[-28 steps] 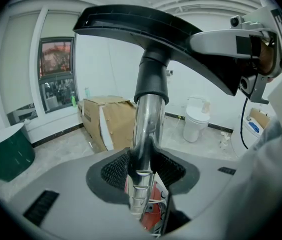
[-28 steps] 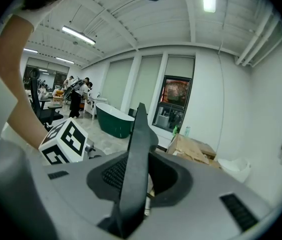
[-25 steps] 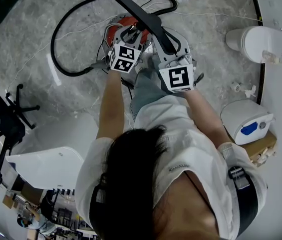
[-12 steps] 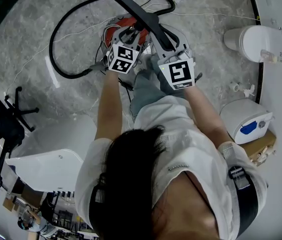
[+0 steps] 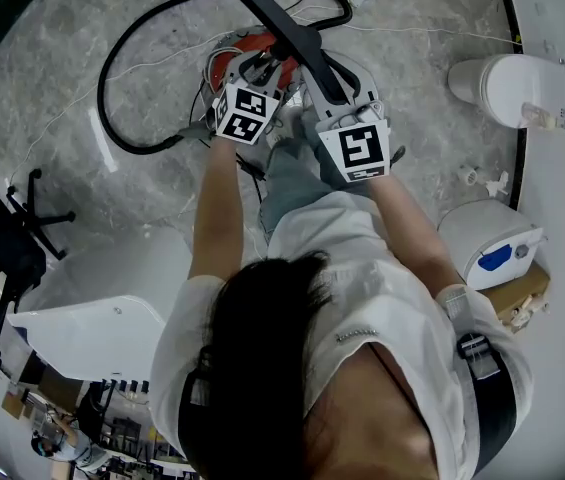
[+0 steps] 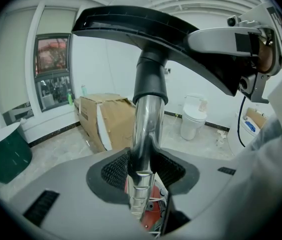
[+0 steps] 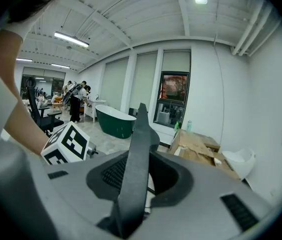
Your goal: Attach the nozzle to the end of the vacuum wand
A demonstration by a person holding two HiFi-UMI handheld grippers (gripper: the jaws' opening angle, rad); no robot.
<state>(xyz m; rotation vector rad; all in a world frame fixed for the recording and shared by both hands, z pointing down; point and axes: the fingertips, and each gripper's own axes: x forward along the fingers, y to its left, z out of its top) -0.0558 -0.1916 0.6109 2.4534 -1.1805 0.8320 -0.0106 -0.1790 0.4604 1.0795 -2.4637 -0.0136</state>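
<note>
A chrome vacuum wand [image 6: 143, 144] stands up between the jaws of my left gripper [image 6: 143, 173], which is shut on it. The black nozzle's collar [image 6: 150, 81] sits over the wand's top end, and its long flat head [image 6: 141, 26] spreads overhead. My right gripper [image 7: 135, 181] is shut on the nozzle's flat body [image 7: 136, 154], seen edge-on. In the head view the left gripper [image 5: 260, 70] and right gripper [image 5: 328, 80] are close together over the nozzle [image 5: 287, 30]. The joint itself is hidden in that view.
The red vacuum body [image 5: 240, 56] and its looping black hose [image 5: 127, 63] lie on the marble floor under the grippers. A toilet [image 5: 512, 83] and a white-and-blue device [image 5: 492, 243] stand at the right, an office chair [image 5: 12, 238] at the left, and a cardboard box [image 6: 106, 119] beyond.
The right gripper has rolled a little with the nozzle, and its marker cube sits slightly higher in the head view. The left gripper has kept still.
</note>
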